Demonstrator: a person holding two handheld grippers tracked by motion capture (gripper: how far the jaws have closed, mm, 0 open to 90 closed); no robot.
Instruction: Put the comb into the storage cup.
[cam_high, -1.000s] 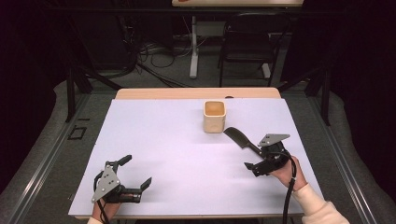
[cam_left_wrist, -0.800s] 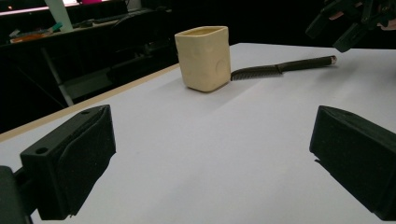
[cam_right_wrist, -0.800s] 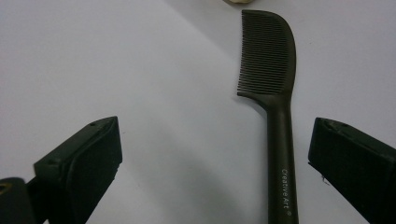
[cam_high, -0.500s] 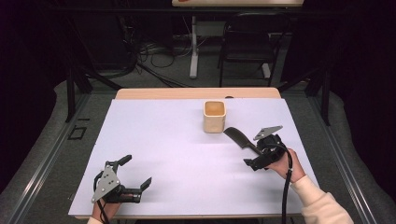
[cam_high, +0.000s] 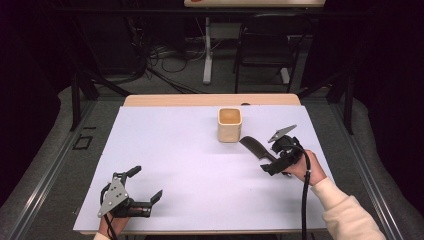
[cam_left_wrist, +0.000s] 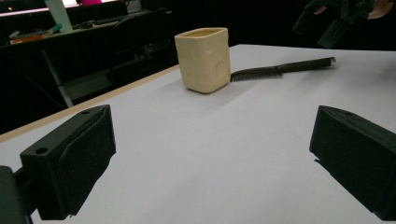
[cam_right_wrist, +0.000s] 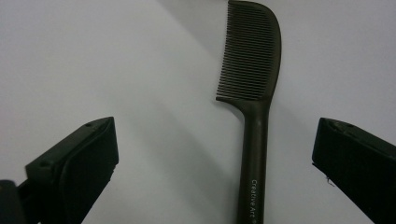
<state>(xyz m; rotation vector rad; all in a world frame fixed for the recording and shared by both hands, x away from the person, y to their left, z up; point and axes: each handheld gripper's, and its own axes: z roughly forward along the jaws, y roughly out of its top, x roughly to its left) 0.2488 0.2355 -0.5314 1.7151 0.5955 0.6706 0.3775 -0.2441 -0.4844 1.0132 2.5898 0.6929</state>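
Note:
A black comb (cam_high: 255, 148) (cam_right_wrist: 254, 88) lies flat on the white table sheet, its teeth end close to a cream square cup (cam_high: 229, 125) (cam_left_wrist: 203, 58). My right gripper (cam_high: 274, 161) (cam_right_wrist: 214, 140) hovers open over the comb's handle, one jaw on each side and neither touching it. The comb (cam_left_wrist: 280, 70) stretches out to the right of the cup in the left gripper view. My left gripper (cam_high: 146, 183) (cam_left_wrist: 212, 135) stands open and holds nothing, low over the front left of the sheet and pointed toward the cup.
The white sheet (cam_high: 180, 150) covers a wooden table (cam_high: 165, 100) whose far edge shows beyond it. Behind the table, on the dark floor, are a chair (cam_high: 265, 50), cables and stand legs. The other gripper (cam_left_wrist: 331, 18) hangs at the top right of the left gripper view.
My right gripper has moved a little forward and left, over the comb's handle. The comb, the cup and my left gripper have stayed where they were.

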